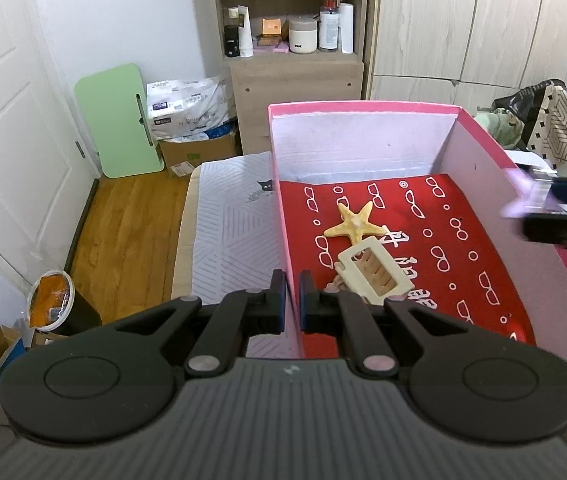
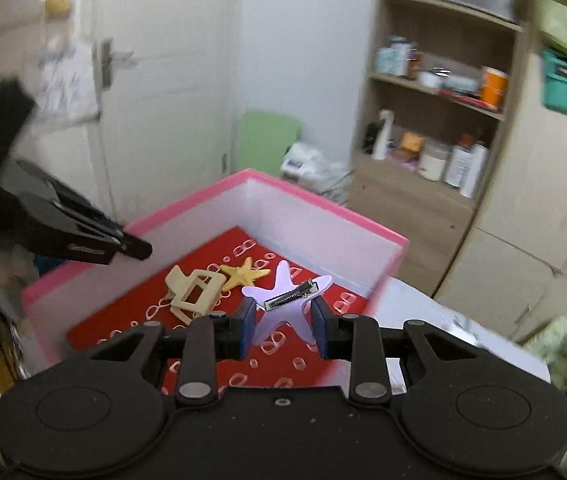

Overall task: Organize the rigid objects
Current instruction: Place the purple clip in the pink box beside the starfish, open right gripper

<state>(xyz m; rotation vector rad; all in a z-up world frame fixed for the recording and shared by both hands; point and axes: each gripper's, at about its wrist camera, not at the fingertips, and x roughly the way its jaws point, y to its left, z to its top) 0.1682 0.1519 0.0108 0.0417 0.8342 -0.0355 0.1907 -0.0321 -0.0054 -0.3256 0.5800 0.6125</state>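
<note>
Left gripper (image 1: 292, 300) pinches wall of pink cardboard box (image 1: 363, 107). Right gripper (image 2: 282, 316), fingers apart, lilac plastic star hair clip (image 2: 283, 302) between, grip unclear. Clip may fall, knock cream claw clip (image 2: 189, 290).

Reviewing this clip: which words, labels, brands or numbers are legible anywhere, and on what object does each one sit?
None reads reliably.
Red liner in the pink box: white Chinese characters, partly hidden by the beige hair claw, not legible.
White jar on the shelf: small dark mark, too small.
Bottles beside it: label print too small.
White plastic pack on the floor: print blurred.
Right wrist view: all motion-blurred.
</note>
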